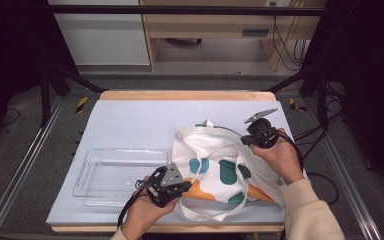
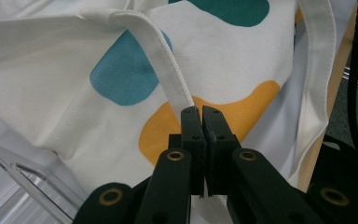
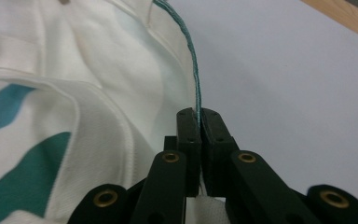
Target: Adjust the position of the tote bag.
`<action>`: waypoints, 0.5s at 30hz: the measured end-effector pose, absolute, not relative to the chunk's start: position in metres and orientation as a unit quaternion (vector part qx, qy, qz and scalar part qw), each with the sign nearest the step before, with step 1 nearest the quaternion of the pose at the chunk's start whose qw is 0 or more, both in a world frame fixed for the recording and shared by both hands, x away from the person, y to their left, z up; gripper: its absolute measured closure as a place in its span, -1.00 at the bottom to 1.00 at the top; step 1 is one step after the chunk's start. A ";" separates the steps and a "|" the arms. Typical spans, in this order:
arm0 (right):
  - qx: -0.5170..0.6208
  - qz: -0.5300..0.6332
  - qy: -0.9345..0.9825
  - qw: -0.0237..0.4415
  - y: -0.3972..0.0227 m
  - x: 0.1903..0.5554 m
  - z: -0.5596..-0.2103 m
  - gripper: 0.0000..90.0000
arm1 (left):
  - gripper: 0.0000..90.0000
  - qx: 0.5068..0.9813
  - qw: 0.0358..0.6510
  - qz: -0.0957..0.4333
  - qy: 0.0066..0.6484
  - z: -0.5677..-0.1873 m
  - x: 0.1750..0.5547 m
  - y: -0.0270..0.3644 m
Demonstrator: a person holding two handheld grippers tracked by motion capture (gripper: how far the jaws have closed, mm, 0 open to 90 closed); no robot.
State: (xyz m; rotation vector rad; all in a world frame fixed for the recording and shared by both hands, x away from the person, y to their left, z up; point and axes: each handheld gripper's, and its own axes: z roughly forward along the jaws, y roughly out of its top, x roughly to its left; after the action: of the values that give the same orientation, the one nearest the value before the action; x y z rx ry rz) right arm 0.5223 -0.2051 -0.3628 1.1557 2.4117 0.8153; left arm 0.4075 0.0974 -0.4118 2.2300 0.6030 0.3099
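Observation:
A white cloth tote bag (image 1: 215, 150) with teal and orange blotches lies crumpled on the right half of the pale blue mat. My left gripper (image 1: 184, 186) sits at the bag's near left corner. In the left gripper view it (image 2: 198, 112) is shut on the bag's white strap (image 2: 161, 56), which runs up and away over the orange blotch (image 2: 242, 107). My right gripper (image 1: 246, 139) is at the bag's far right rim. In the right gripper view it (image 3: 197, 114) is shut on the teal-stitched edge (image 3: 194, 60) of the bag's mouth.
A clear plastic tray (image 1: 87, 172) lies on the mat (image 1: 130, 120) just left of the bag, close to my left hand. The table's wooden edge (image 1: 180, 95) runs along the far side. Black frame bars and cables stand beyond both sides.

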 end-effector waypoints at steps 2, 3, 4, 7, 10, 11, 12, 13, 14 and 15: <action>0.395 0.303 0.849 0.178 -0.202 0.510 -0.358 0.95 | 0.94 0.879 0.394 0.124 0.239 -0.412 0.408 0.098; 0.391 0.308 0.848 0.181 -0.201 0.505 -0.357 0.95 | 0.91 0.878 0.394 0.124 0.240 -0.412 0.408 0.098; 0.385 0.317 0.847 0.183 -0.200 0.498 -0.355 0.95 | 0.85 0.878 0.394 0.126 0.242 -0.412 0.408 0.098; 0.377 0.335 0.842 0.190 -0.198 0.480 -0.351 0.95 | 0.58 0.869 0.402 0.137 0.253 -0.411 0.411 0.099; 0.370 0.352 0.836 0.199 -0.198 0.464 -0.347 0.95 | 0.27 0.862 0.409 0.143 0.263 -0.406 0.413 0.101; 0.370 0.359 0.833 0.201 -0.199 0.459 -0.346 0.95 | 0.21 0.860 0.412 0.141 0.264 -0.404 0.414 0.101; 0.369 0.364 0.831 0.203 -0.200 0.455 -0.345 0.95 | 0.16 0.858 0.418 0.140 0.266 -0.401 0.414 0.100; 0.369 0.372 0.827 0.204 -0.201 0.450 -0.345 0.95 | 0.12 0.856 0.421 0.140 0.266 -0.398 0.416 0.099; 0.369 0.379 0.824 0.204 -0.202 0.446 -0.345 0.95 | 0.05 0.855 0.423 0.141 0.264 -0.395 0.417 0.097; 0.367 0.385 0.821 0.207 -0.202 0.443 -0.345 0.95 | 0.01 0.854 0.426 0.141 0.263 -0.392 0.418 0.095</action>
State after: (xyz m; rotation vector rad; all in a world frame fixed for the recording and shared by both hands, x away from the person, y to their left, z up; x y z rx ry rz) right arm 0.4425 -0.2024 -0.3452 1.0223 2.2877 1.0725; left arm 0.4180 0.0947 -0.3923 2.1352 0.6582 0.3529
